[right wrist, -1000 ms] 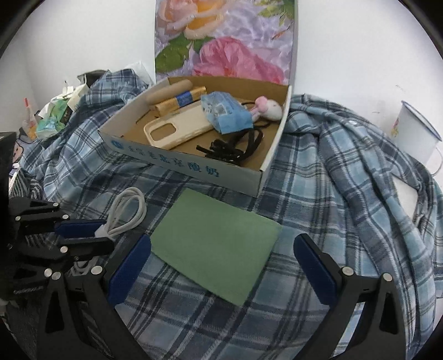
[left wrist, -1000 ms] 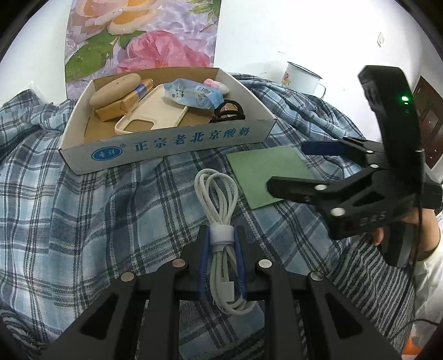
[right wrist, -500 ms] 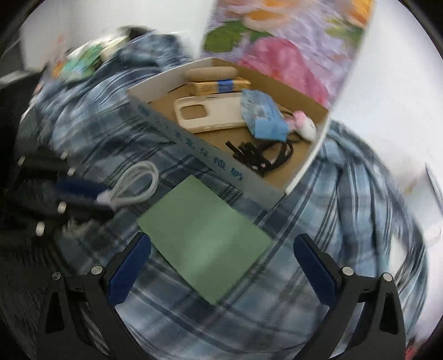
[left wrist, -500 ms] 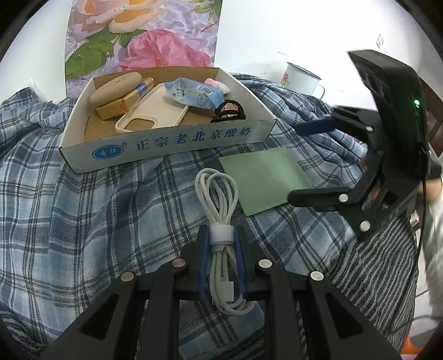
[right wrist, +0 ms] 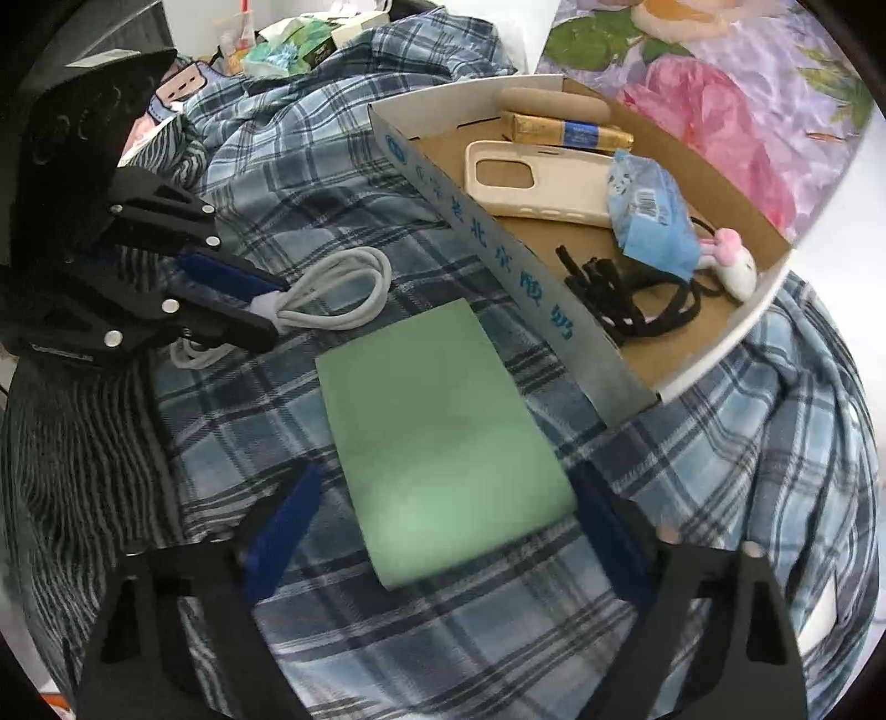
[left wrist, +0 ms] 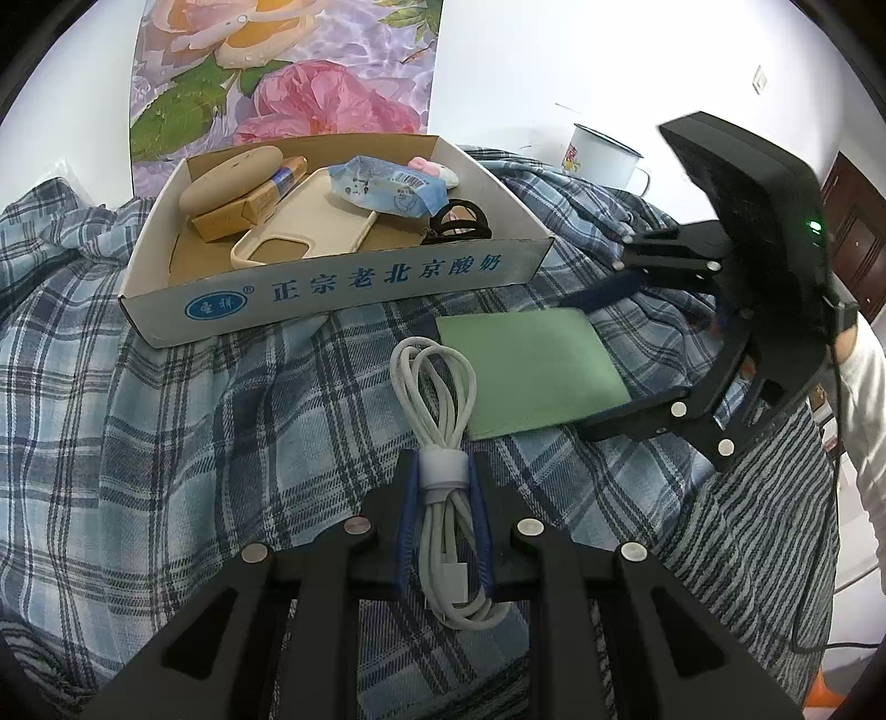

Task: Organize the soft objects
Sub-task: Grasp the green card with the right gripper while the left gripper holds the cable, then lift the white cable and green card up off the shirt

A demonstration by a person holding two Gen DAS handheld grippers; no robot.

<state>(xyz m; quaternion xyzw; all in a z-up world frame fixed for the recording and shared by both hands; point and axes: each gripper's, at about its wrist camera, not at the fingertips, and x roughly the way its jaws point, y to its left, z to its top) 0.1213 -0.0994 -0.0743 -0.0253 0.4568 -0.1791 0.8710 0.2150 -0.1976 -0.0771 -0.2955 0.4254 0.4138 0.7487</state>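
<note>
Home, likely bedroom or living room. Blue plaid blanket (left wrist: pixel 166 443) spread over soft surface as work area. Reused cardboard yogurt box (left wrist: pixel 343 288) as tray for personal bits: phone case (left wrist: pixel 310 227), tissue pack (left wrist: pixel 387 188), hair ties (right wrist: pixel 626 299). Floral poster (left wrist: pixel 277 72) on white wall, enamel mug (left wrist: pixel 601 160) behind, brown door (left wrist: pixel 855 232) at right, cluttered packets (right wrist: pixel 288 44) at far edge
</note>
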